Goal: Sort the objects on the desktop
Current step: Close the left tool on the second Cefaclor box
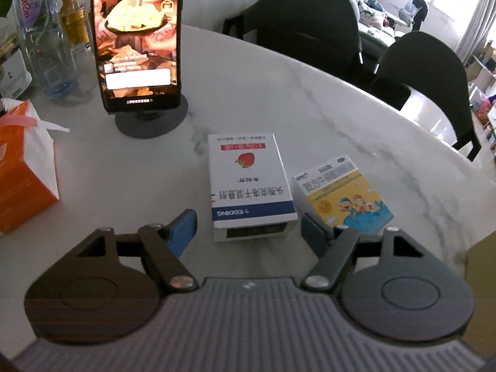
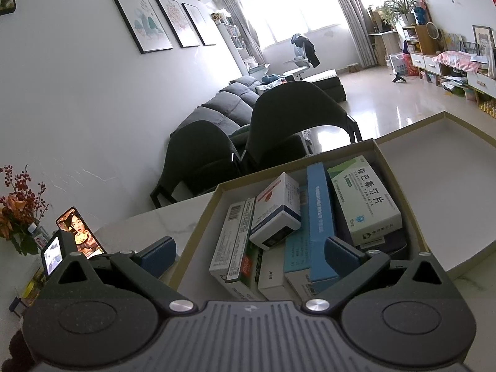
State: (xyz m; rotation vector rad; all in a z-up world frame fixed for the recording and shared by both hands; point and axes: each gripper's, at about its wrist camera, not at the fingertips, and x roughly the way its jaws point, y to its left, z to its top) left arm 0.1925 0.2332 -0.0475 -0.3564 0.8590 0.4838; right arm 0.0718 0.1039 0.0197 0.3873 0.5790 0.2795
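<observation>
Gripper point(image 1: 249, 229) on the left, jaws apart, straddles the white strawberry box point(image 1: 248, 183) at twelve o'clock on the tabletop point(image 1: 325, 117); it should centre before squeezing, sparing the yellow box point(image 1: 344, 195) at two o'clock.

two boxes point(image 1: 249, 183) side by side – phone stand point(image 1: 152, 119) behind

Window glare, dim foreground, fisheye bending

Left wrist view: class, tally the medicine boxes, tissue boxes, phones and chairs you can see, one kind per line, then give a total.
Medicine boxes: 2
Tissue box: 1
Phone: 1
Chairs: 2
Total: 6
</observation>
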